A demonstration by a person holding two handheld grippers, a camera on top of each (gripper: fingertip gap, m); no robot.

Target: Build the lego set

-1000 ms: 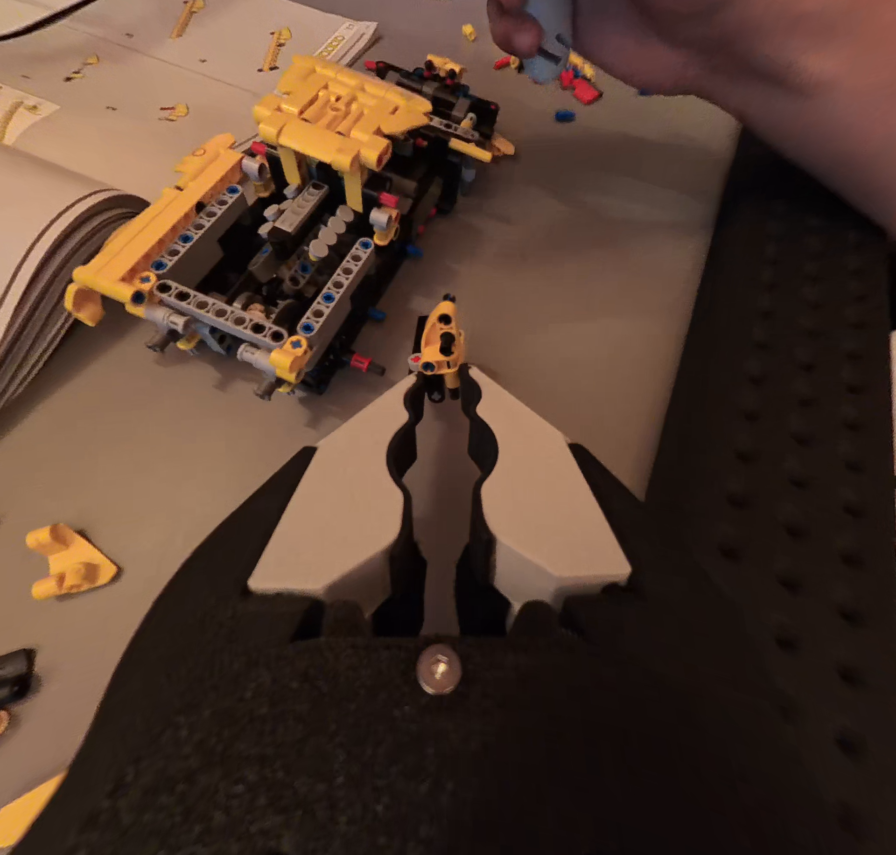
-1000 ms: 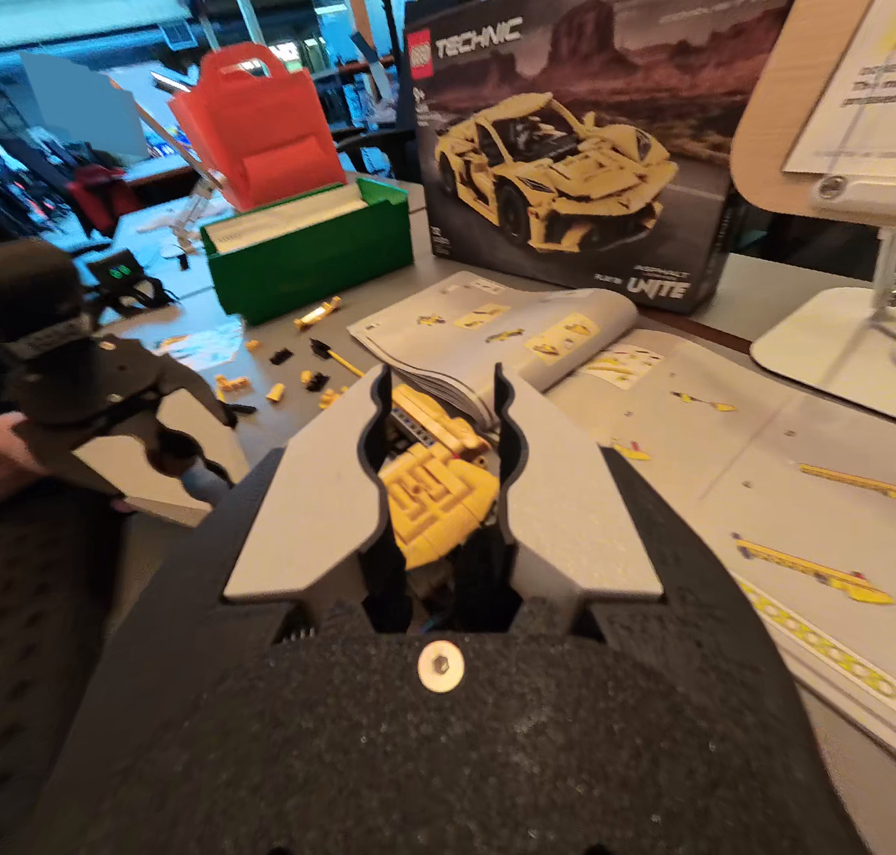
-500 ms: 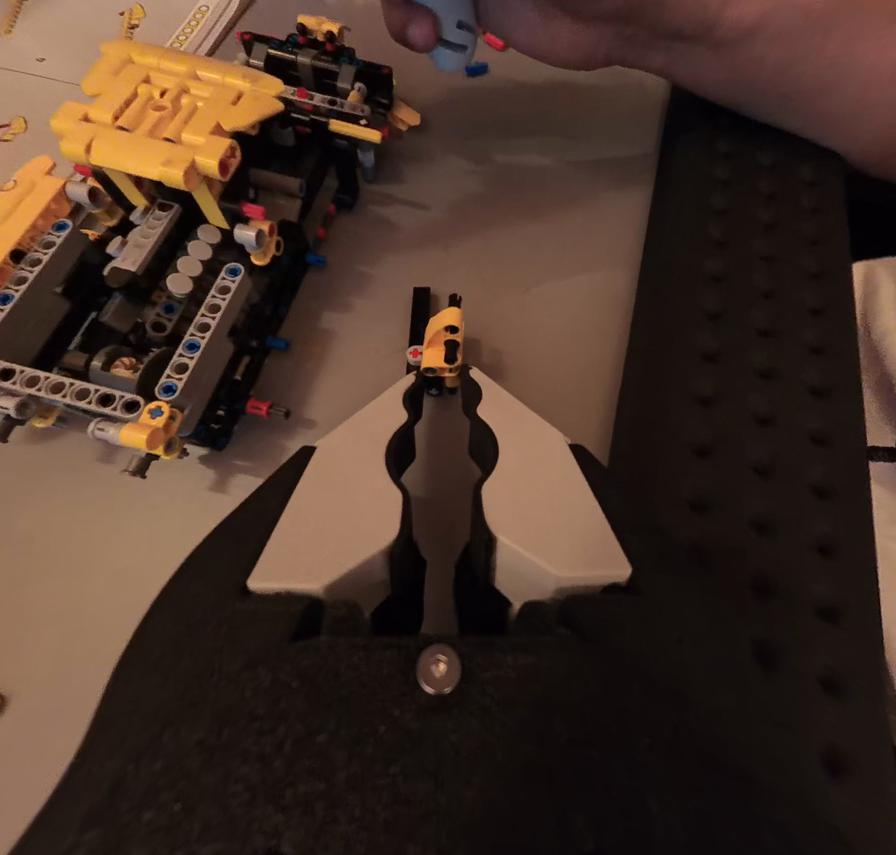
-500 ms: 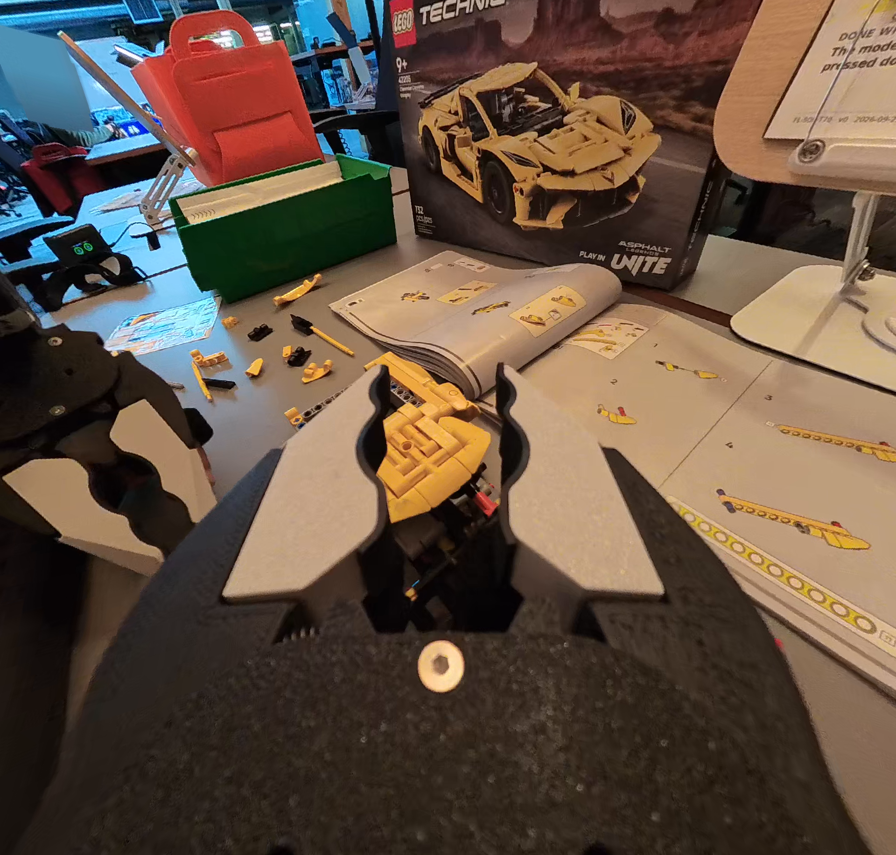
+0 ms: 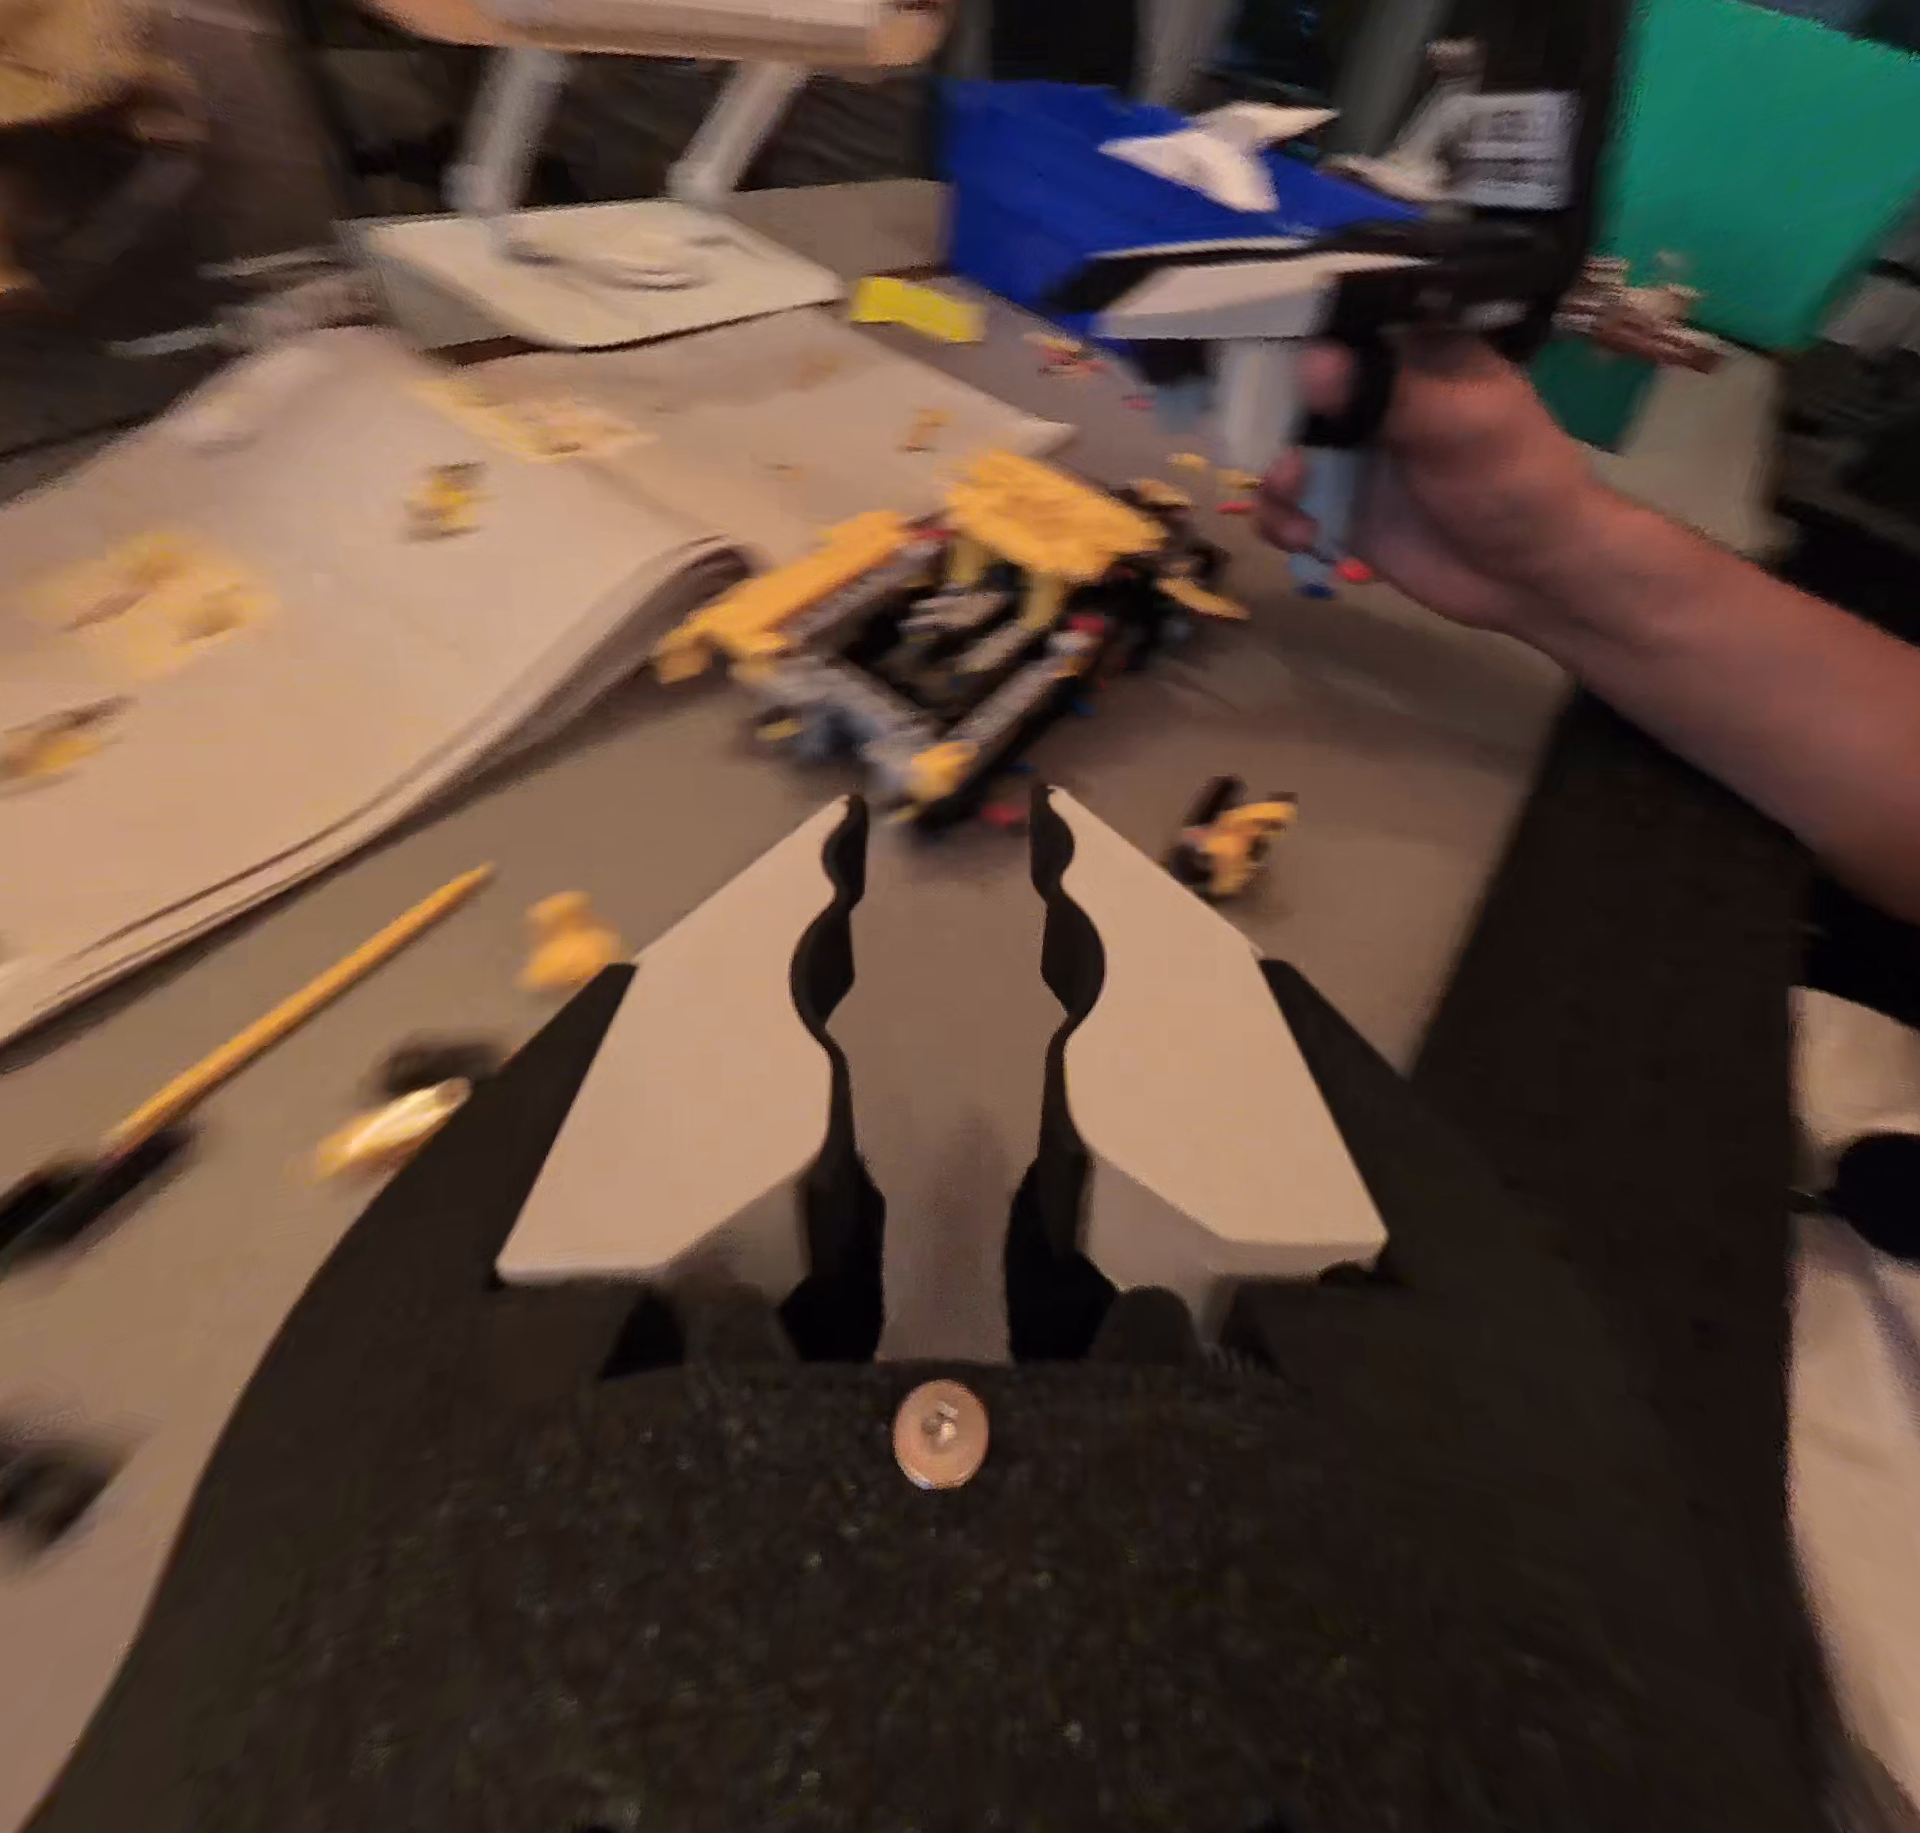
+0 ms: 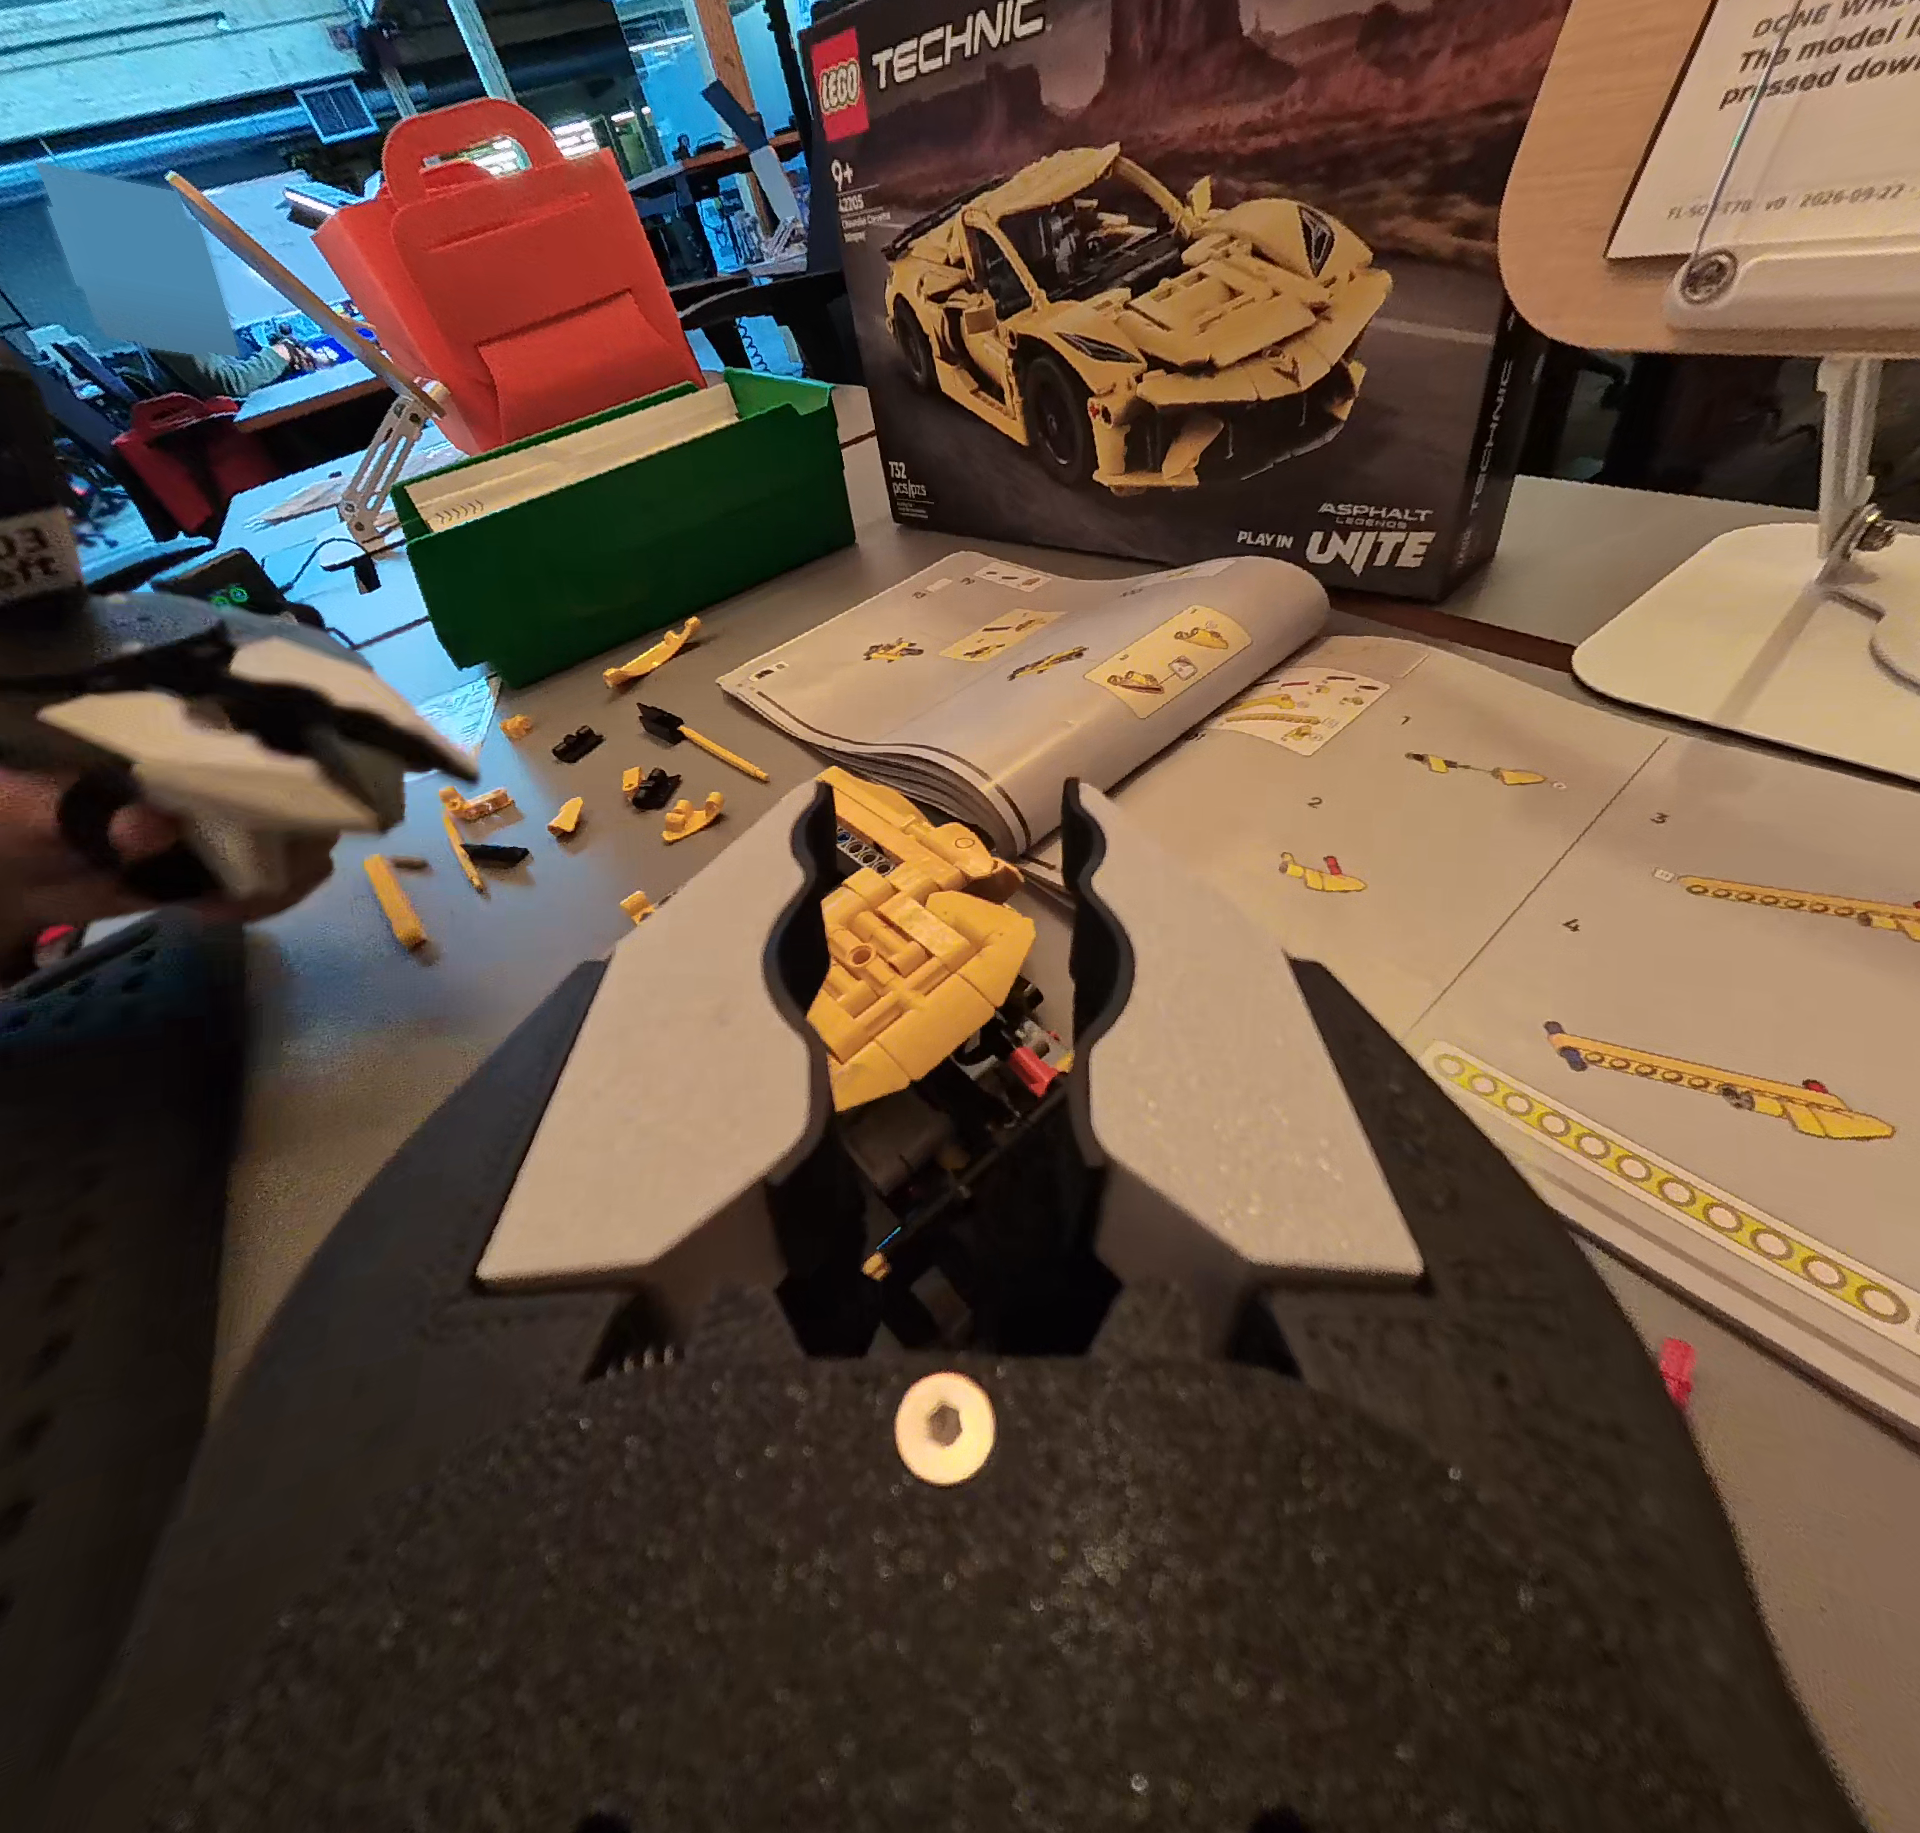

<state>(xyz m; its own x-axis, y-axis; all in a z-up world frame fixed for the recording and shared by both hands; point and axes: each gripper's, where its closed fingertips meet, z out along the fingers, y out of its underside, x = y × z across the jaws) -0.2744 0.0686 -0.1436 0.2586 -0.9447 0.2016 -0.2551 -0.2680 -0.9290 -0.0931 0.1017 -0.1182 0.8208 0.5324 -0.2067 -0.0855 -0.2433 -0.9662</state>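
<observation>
A: On the grey table (image 6: pixel 312 1035) we've got the half-built yellow-and-black brick car (image 6: pixel 914 973) beside the open instruction booklet (image 6: pixel 1039 682).

B: Yep. Our left gripper (image 5: pixel 945 817) gapes empty; right gripper (image 6: pixel 945 807) is parted over the car, not touching it.

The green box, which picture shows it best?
The right wrist view. There the green box is sharp and whole, standing on the table in front of the orange bag, with white sheets inside. The left wrist view is badly blurred; a green shape at its right edge may be another box, but I cannot tell.
</observation>
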